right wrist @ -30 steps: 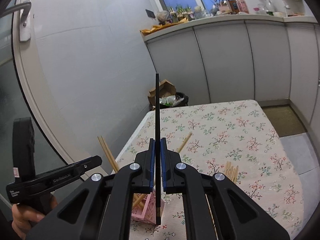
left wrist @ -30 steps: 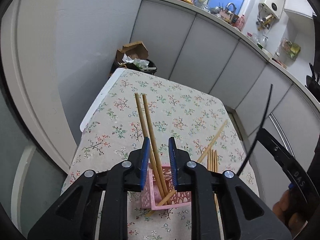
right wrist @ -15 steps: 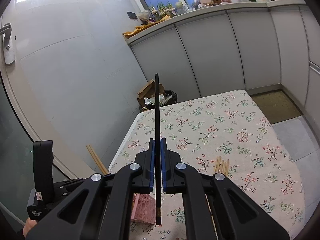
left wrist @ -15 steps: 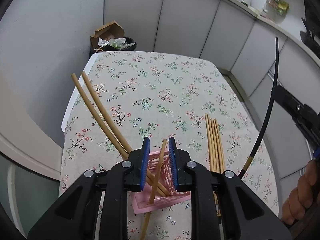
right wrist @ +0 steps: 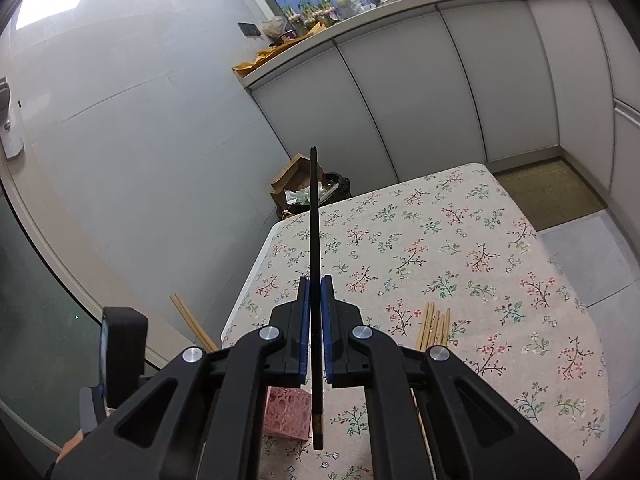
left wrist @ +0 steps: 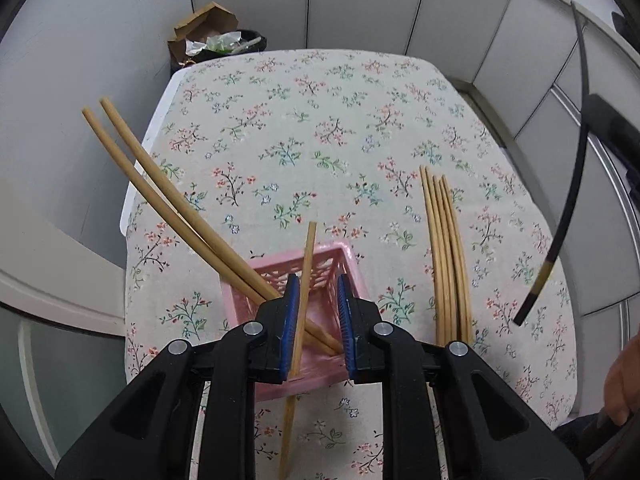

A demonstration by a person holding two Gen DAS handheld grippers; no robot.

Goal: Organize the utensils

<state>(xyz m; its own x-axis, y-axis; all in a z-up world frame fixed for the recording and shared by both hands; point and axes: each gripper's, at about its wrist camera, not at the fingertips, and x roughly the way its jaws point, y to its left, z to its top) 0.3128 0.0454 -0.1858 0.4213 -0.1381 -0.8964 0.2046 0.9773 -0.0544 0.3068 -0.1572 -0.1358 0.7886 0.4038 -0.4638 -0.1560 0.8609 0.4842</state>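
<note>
A pink perforated basket (left wrist: 328,264) stands on the floral tablecloth and holds two long wooden chopsticks (left wrist: 160,188) that lean out to the left. A third wooden chopstick (left wrist: 305,280) leans on the basket's near side, its lower end on the cloth. My left gripper (left wrist: 317,286) hovers just above the basket, open, the third chopstick between its jaws but not clamped. Several wooden chopsticks (left wrist: 444,248) lie in a bundle to the right. My right gripper (right wrist: 315,284) is shut on a black chopstick (right wrist: 315,216), also visible in the left wrist view (left wrist: 576,168), held upright above the table's near right. The basket shows below it (right wrist: 286,416).
The table (right wrist: 440,248) stands in a kitchen corner, with grey wall left and white cabinets behind. A black bin with a cardboard box (left wrist: 212,42) sits on the floor past the far left corner. A mat (right wrist: 548,192) lies on the floor to the right.
My left gripper has tilted down and closed in over the basket. My right gripper has risen and drawn back a little with the black chopstick.
</note>
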